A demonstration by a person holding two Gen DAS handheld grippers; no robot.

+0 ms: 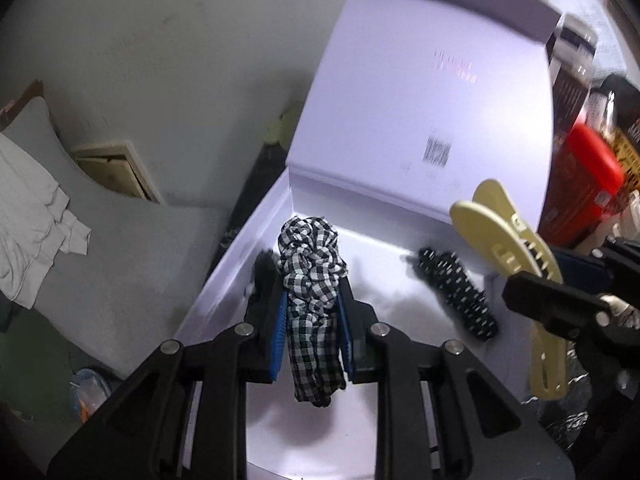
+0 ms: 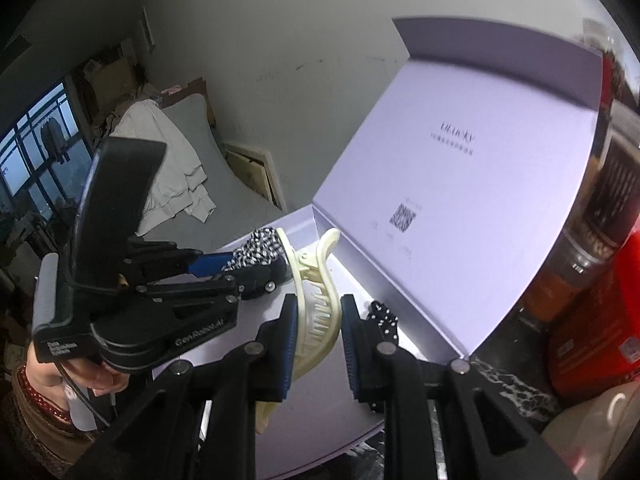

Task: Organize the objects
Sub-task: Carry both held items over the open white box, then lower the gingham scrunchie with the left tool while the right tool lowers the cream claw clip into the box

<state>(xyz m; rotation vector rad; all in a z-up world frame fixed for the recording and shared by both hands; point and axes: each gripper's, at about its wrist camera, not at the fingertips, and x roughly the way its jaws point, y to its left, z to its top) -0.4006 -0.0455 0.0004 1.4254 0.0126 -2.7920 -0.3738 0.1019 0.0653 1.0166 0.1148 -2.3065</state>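
Both grippers are clenched: the left gripper [image 1: 312, 316] grips a checkered scrunchie [image 1: 312, 276], the right gripper [image 2: 320, 344] a cream hair claw [image 2: 316, 304]. Just beyond them, inside the open white box [image 1: 400, 120], lies a black dotted scrunchie [image 1: 456, 292].

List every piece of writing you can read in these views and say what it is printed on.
"GenRobot.AI": on the left gripper body, right wrist view.
Box lid: brand line and small line beneath, too blurred to read; QR code, no readable text.
Red container: label too blurred.
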